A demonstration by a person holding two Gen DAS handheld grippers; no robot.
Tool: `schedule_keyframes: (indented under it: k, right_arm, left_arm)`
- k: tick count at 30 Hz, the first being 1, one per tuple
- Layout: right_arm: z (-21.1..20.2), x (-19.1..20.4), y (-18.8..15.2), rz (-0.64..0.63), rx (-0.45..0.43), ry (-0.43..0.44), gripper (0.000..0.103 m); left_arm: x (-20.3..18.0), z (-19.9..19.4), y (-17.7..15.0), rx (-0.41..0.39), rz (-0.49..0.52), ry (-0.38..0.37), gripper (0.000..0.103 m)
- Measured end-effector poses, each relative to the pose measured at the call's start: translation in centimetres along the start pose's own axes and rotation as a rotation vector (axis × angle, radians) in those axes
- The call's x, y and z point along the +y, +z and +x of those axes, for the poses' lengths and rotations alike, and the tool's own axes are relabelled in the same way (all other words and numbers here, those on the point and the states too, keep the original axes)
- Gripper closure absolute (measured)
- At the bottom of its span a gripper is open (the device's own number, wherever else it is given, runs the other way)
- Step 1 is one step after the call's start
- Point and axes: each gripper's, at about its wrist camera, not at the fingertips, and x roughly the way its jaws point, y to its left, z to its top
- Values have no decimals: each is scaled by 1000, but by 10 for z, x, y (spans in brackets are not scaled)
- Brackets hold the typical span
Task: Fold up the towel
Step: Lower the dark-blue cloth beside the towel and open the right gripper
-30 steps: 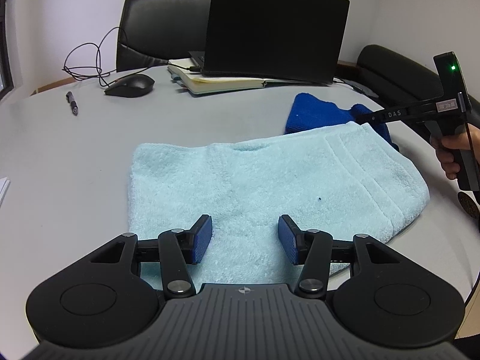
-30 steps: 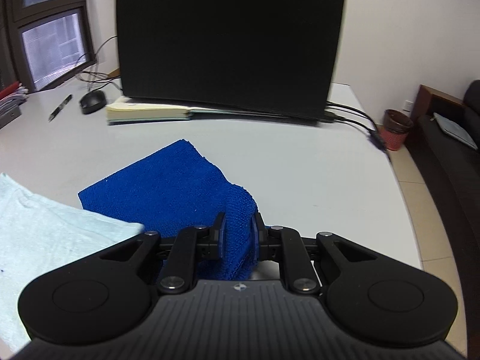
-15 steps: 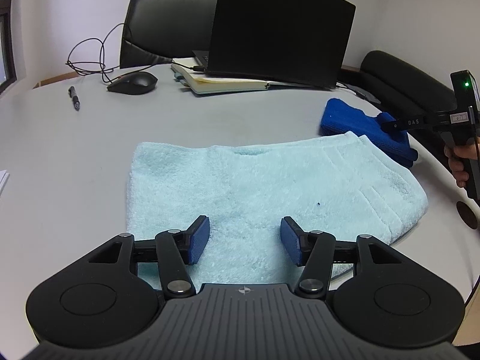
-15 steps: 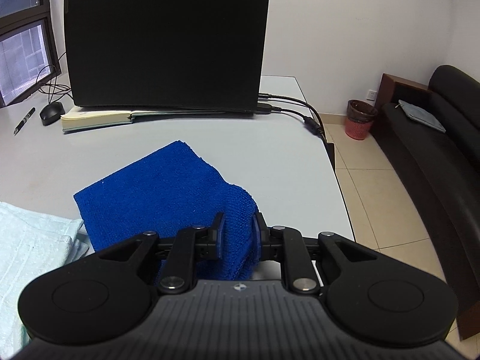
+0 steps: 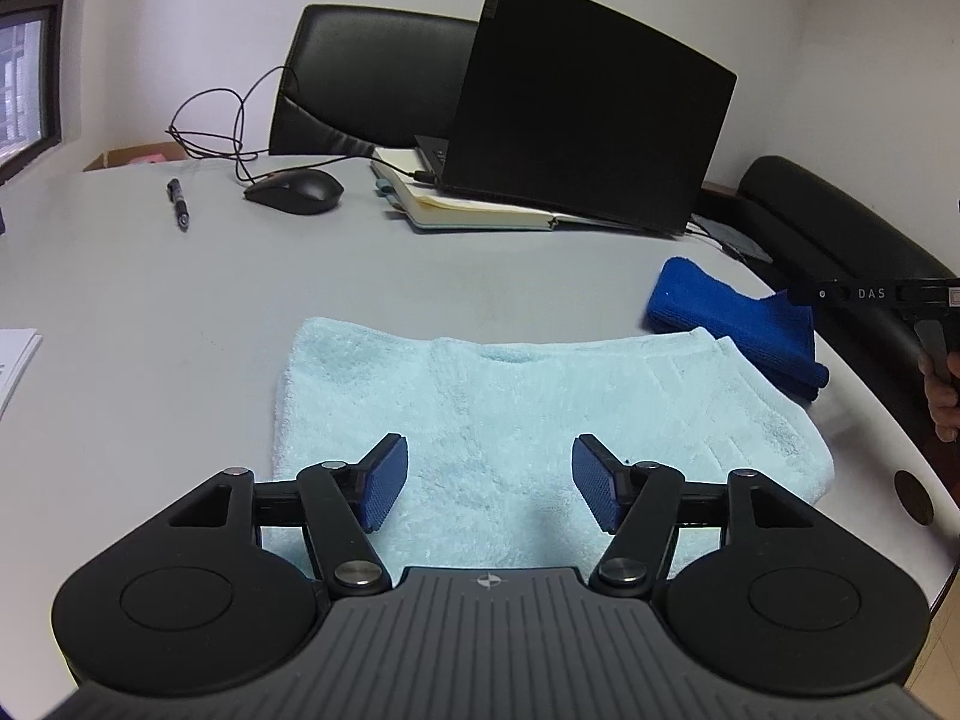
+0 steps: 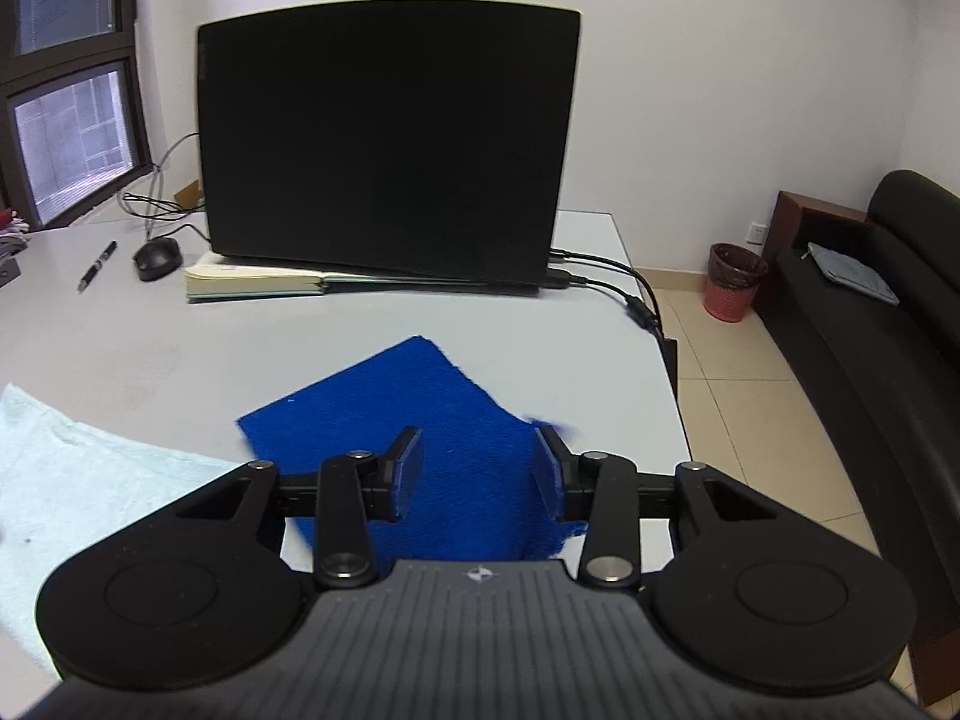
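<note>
A black laptop (image 5: 591,114) stands open on a notebook (image 5: 474,213), with a mouse (image 5: 294,192) and pen (image 5: 178,211) left of it. A dark sofa (image 6: 870,324) holds what may be a grey pouch (image 6: 852,272); beside it stands a red bin (image 6: 733,282).

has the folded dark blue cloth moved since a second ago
Yes. In the left wrist view the folded dark blue cloth now lies clear to the right of the light blue terry towel, no longer behind its far edge.
</note>
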Motion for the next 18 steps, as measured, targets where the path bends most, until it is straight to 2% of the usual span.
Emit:
schedule_keyframes:
  k: [2, 5, 9, 12, 18]
  right_arm:
    - [-10, 9, -2, -8, -4, 22, 55]
    - [-18, 21, -8, -19, -6, 48, 55]
    - [-32, 41, -18, -33, -9, 91, 54]
    - [-43, 56, -26, -39, -14, 124, 50]
    - [-59, 79, -41, -55, -17, 164, 50]
  left_arm:
    - [-1, -4, -1, -3, -1, 5, 37]
    - [-3, -13, -5, -10, -4, 13, 31]
    - [-6, -23, -10, -22, -14, 19, 28]
    - [-8, -30, -13, -29, -22, 29, 20]
    - [-12, -42, -24, -35, -30, 53, 17]
